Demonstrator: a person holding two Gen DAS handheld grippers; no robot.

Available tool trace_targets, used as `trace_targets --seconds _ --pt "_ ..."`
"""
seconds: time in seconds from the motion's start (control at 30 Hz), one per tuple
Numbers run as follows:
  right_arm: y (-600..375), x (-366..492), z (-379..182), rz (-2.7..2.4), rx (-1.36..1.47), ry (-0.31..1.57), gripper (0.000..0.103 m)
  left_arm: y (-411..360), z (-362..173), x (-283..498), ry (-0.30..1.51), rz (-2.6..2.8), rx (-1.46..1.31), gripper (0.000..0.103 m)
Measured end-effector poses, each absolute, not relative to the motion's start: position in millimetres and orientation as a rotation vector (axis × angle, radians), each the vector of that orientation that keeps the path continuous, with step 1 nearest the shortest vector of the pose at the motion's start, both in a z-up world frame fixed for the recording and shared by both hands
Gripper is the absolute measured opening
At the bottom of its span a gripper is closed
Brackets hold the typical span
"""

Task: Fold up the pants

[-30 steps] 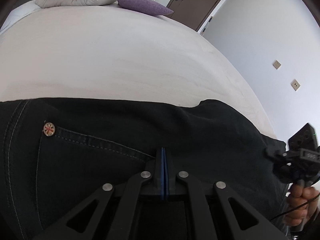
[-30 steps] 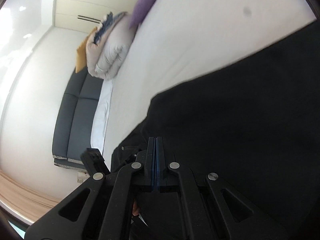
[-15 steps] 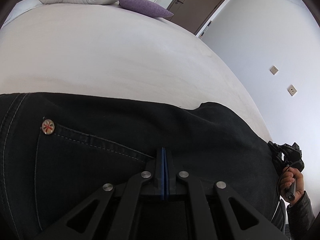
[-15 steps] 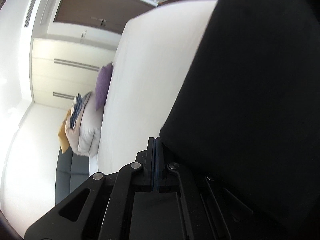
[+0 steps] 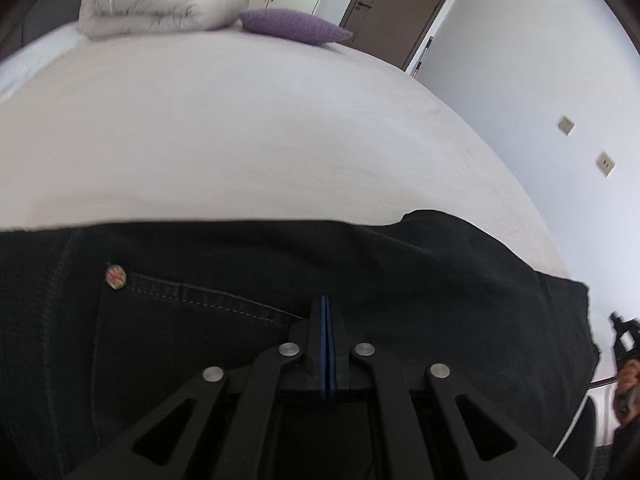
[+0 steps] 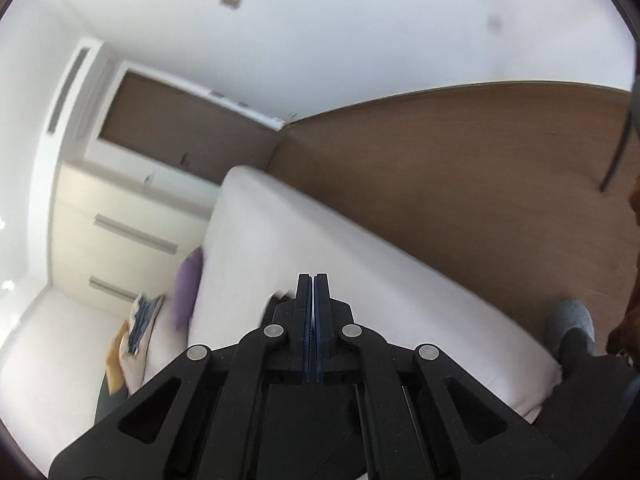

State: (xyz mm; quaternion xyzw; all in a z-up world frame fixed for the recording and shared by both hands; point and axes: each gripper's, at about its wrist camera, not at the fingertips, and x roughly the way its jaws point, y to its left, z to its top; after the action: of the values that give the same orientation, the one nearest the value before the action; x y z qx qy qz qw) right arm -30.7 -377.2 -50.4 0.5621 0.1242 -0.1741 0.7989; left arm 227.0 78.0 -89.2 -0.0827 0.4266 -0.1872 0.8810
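Note:
Black jeans (image 5: 400, 280) lie across the near part of the white bed (image 5: 240, 140), with a pocket seam and a round rivet (image 5: 116, 276) showing. My left gripper (image 5: 325, 304) is closing to fully shut, its tips pinching the denim where the pocket seam ends. My right gripper (image 6: 312, 280) is shut with nothing visible between its pads. It points across the bed's corner (image 6: 360, 272) toward the wooden floor. In the left wrist view the right gripper (image 5: 624, 336) and the hand holding it sit just past the jeans' right edge.
A rolled duvet (image 5: 160, 4) and a purple pillow (image 5: 292, 26) lie at the far end of the bed. A brown door (image 5: 404, 4) and a white wall stand beyond. A person's grey slipper (image 6: 568, 320) rests on the floor beside the bed.
My right gripper has swung away from the jeans, and its view now shows bed corner, floor and wall. The left gripper has tilted a little, the jeans staying at its tips.

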Motion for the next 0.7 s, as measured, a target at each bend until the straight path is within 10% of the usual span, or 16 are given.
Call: trace_targets --seconds 0.33,0.7 --pt "-164 138 -73 0.193 1.012 0.711 0.0 -57 -85 188 0.943 -0.735 -0.177 0.001" --pt "-309 46 -152 0.028 1.059 0.611 0.0 143 -116 236 0.968 -0.482 -0.406 0.003"
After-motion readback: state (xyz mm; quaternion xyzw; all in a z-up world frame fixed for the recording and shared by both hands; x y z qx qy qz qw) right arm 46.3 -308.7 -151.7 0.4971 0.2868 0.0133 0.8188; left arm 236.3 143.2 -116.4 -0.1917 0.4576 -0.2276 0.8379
